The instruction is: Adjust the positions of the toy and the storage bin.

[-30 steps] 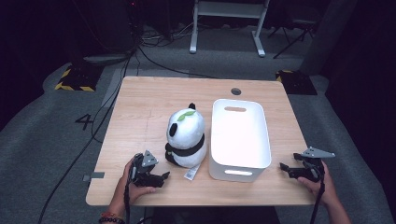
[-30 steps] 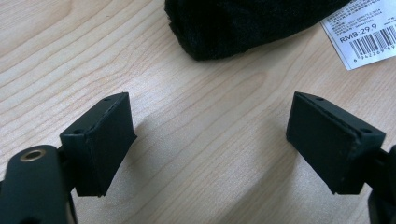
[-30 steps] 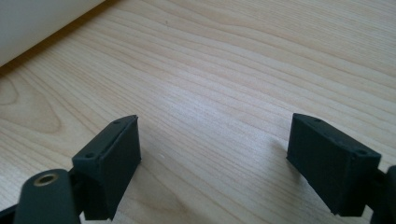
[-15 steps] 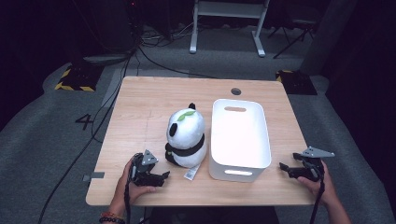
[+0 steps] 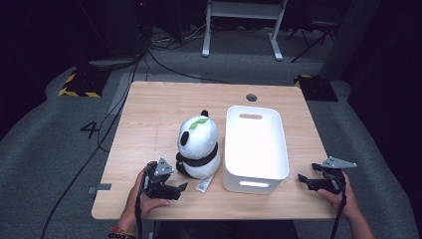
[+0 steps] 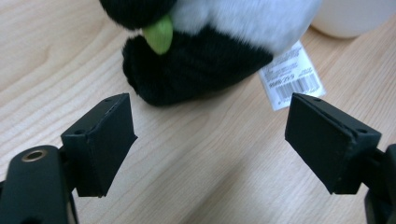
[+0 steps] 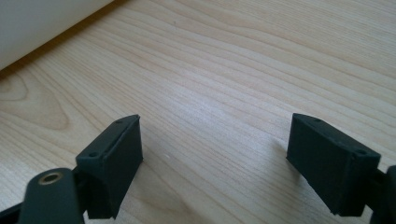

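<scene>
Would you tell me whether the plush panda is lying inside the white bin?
No, the plush panda sits on the table beside the white bin.

High view overlooks the table [image 5: 149, 119]; 2 tool views skim it closely.

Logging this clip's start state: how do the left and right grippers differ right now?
The left gripper points at the plush panda, close to its base; the right gripper sits beside the white bin, over bare table. Both have jaws wide open, holding nothing.

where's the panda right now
In the high view the panda sits near the table's front edge, just left of the white bin, ahead of the left gripper.
</scene>
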`<state>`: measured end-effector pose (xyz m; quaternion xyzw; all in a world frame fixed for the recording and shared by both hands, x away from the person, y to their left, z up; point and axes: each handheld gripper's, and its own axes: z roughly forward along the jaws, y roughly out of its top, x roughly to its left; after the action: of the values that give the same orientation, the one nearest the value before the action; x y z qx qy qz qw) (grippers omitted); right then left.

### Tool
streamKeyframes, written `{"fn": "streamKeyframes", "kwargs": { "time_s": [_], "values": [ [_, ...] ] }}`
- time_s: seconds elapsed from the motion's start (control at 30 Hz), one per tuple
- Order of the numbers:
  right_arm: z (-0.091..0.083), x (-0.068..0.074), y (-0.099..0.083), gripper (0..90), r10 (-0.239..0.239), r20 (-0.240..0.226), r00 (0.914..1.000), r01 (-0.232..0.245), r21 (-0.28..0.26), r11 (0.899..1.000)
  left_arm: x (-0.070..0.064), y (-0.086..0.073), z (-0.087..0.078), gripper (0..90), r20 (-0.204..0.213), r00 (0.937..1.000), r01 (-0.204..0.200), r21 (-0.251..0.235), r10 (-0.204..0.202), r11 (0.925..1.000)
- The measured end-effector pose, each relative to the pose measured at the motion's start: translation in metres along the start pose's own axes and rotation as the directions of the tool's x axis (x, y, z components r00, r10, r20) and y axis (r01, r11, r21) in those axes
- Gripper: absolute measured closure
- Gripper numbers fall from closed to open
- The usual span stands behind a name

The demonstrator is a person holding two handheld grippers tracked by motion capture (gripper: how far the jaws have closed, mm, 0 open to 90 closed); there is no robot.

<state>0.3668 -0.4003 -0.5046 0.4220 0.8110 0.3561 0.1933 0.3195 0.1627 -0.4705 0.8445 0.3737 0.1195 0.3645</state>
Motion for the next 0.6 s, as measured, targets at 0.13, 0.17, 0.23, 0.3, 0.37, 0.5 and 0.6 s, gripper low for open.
{"fn": "streamKeyframes", "kwargs": {
  "time_s": [0.13,0.17,0.23,0.3,0.37,0.5,0.6],
  "values": [
    [0.000,0.000,0.000,18.0,-0.001,-0.001,1.0000,0.001,0.000,1.000,-0.004,0.005,-0.004,15.7,0.016,0.9999,0.004,-0.027,-0.004,0.9996],
    [0.000,0.000,0.000,18.0,-0.001,-0.001,1.0000,0.001,0.000,1.000,-0.004,0.005,-0.004,15.8,0.014,0.9999,-0.001,-0.024,0.002,0.9997],
    [0.000,0.000,0.000,18.0,-0.004,-0.004,1.0000,0.004,0.001,1.000,-0.006,0.007,-0.004,15.7,0.008,1.0000,-0.002,-0.025,0.002,0.9997],
    [0.000,0.001,0.000,18.1,-0.006,-0.011,0.9999,0.006,0.002,1.000,-0.006,0.009,-0.002,15.9,-0.002,1.0000,-0.004,-0.025,0.004,0.9997],
    [0.000,0.001,0.000,18.0,-0.007,-0.012,0.9999,0.007,0.002,1.000,-0.008,0.011,-0.002,15.8,-0.006,0.9999,-0.008,-0.025,0.008,0.9996],
    [0.000,0.001,0.000,18.0,-0.008,-0.012,0.9999,0.008,0.001,1.000,-0.008,0.015,-0.004,15.8,-0.008,0.9999,-0.015,-0.050,0.015,0.9986],
    [0.000,0.001,0.000,18.0,-0.007,-0.012,0.9999,0.007,0.002,1.000,-0.009,0.019,-0.006,15.9,-0.016,0.9998,-0.009,-0.055,0.008,0.9985]
  ]
}}
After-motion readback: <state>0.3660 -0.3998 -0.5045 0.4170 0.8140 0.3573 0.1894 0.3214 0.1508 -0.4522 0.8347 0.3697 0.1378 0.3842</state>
